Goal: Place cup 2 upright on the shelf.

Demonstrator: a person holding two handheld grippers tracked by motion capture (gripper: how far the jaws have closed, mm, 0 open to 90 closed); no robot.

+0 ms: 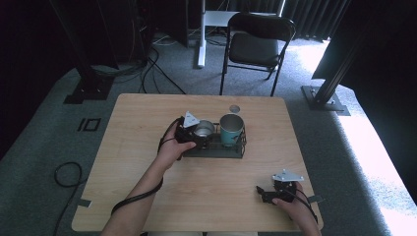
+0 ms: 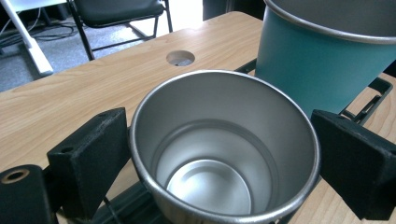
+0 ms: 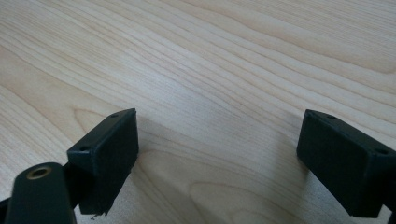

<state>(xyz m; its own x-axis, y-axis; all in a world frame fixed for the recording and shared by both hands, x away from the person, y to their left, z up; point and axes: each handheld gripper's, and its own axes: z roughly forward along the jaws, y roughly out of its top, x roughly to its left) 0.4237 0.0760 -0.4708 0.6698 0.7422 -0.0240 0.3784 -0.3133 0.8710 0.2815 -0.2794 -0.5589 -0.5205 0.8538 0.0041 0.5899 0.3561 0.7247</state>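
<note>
A steel cup (image 2: 224, 149) is bracketed between the jaws of the left gripper (image 1: 195, 133), one pad close against its wall on one side, the other pad (image 2: 355, 163) just clear of the rim; whether the cup is actually clamped cannot be told. The cup stands in a black wire rack (image 1: 216, 148), and a teal cup (image 2: 322, 60) stands just beyond and to one side of the jaws, nearly touching the steel one. If the steel cup is lifted at a tilt, the teal cup could be knocked or the rack dragged along, because so little room is left between them; slippage on the smooth wall is also judged possible. The left forearm is extended forward over the table (image 1: 147, 113). The right gripper (image 1: 275, 192) is rested near the table's near edge, its jaws spread wide and empty, with bare wood in front.
</note>
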